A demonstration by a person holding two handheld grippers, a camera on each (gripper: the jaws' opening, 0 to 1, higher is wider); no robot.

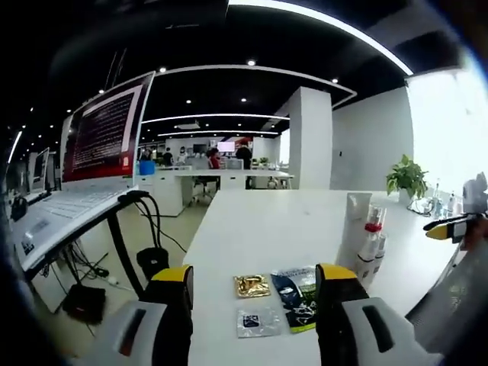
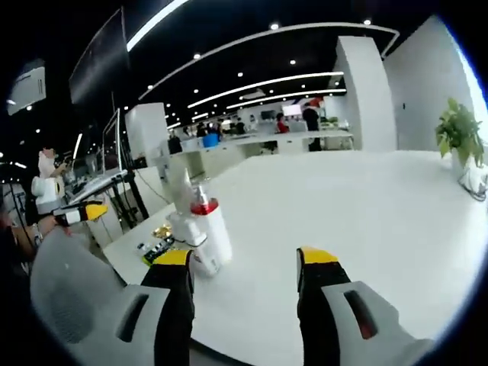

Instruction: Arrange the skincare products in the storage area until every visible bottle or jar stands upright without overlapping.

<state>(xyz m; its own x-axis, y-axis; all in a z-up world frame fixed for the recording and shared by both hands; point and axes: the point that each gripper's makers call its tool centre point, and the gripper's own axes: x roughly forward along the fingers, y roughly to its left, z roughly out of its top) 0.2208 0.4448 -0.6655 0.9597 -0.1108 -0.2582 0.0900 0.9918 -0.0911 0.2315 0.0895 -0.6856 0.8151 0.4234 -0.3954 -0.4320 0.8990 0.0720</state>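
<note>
Bottles [image 1: 369, 242], three or so in a tight cluster, upright near the right edge of a white table [image 1: 274, 221]; exact count hard to tell from either view. Smooth white plastic, rounded, one with a red collar [image 2: 203, 207] under a clear cap; behind them a taller white pump bottle [image 1: 357, 207]. Just in front in the left gripper view, three flat sachets on the tabletop, apart from the bottles: one crinkled gold foil [image 1: 252, 286], one silvery clear [image 1: 258, 322], one dark glossy with green print [image 1: 297, 297]. Left gripper [image 1: 254, 284] spread wide, two grey jaws with yellow tips, nothing between them but the sachets lying on the table beyond. Right gripper [image 2: 245, 261] likewise wide apart and empty, same grey and yellow, hovering over bare table with the bottles just beside its left jaw. Smooth, matte, rectangular tabletop. Farther off, one laptop [image 1: 84, 164] on a raised stand at the left, screen lit red and white, black cables [image 1: 145, 229] hanging below. One leafy potted plant [image 1: 406, 179] at the far right corner. Beyond that, a square white pillar [image 1: 310, 137], desks with seated people, round ceiling spots and long curved light strips.
</note>
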